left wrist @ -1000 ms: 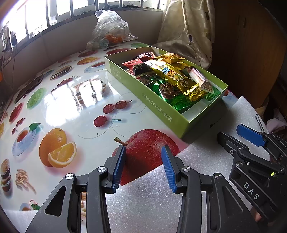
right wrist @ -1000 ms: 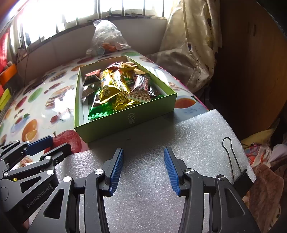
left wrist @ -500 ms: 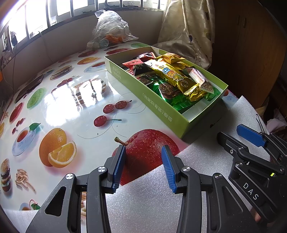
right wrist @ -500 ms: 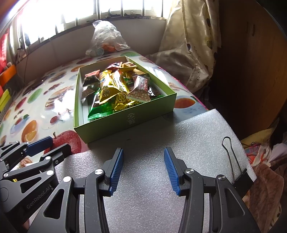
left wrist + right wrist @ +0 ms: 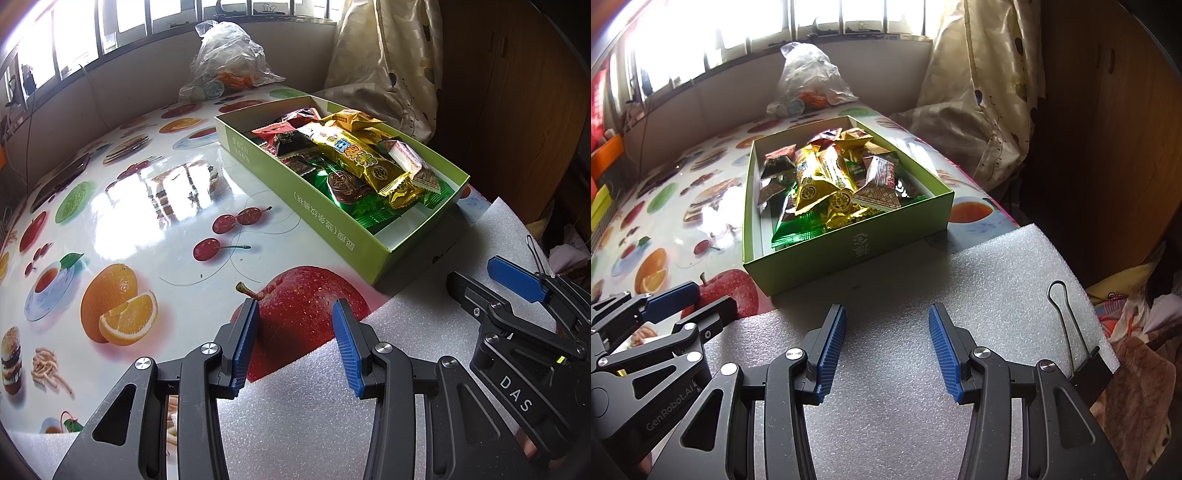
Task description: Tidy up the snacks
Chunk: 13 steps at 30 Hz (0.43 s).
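A green cardboard box (image 5: 334, 227) (image 5: 849, 254) sits on the fruit-print table, filled with several wrapped snacks: gold packets (image 5: 354, 155) (image 5: 812, 188), green packets (image 5: 373, 212) and dark red ones (image 5: 280, 133). My left gripper (image 5: 295, 314) stands open over the printed apple at the foam sheet's edge, with nothing between its blue pads. My right gripper (image 5: 886, 317) is open too, above the white foam sheet (image 5: 979, 280), short of the box's near wall. Each gripper shows at the side of the other's view, the right (image 5: 487, 280) and the left (image 5: 698, 295).
A clear plastic bag (image 5: 225, 62) (image 5: 809, 81) with orange items lies at the table's far edge by the window. A black binder clip (image 5: 1086, 369) grips the foam's right edge. A patterned curtain (image 5: 990, 92) and a wooden cabinet (image 5: 1108, 129) stand to the right.
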Motion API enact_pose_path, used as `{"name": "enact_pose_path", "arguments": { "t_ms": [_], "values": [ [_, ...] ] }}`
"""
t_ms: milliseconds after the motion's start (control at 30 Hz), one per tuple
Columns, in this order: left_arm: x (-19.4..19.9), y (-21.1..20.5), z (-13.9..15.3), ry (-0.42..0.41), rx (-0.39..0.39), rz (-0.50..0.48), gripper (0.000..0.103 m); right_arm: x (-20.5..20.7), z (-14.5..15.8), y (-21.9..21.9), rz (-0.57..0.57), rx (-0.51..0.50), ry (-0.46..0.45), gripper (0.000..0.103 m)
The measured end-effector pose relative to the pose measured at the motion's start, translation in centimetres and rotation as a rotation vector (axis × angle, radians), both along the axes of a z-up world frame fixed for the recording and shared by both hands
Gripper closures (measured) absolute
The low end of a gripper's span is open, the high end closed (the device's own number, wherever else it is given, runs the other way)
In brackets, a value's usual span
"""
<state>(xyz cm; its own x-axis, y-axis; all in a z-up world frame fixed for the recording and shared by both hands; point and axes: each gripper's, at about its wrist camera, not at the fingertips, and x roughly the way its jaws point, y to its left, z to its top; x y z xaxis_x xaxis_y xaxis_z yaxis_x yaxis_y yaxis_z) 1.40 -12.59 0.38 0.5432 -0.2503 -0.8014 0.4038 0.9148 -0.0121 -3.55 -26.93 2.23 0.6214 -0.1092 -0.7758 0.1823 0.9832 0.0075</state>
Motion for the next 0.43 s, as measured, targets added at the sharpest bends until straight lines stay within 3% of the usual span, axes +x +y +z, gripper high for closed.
{"name": "enact_pose_path", "arguments": {
  "t_ms": [433],
  "values": [
    [-0.01,-0.01,0.01,0.000,0.000,0.000,0.060,-0.09,-0.08,0.09,0.000,0.000,-0.001,0.056]
  ]
}}
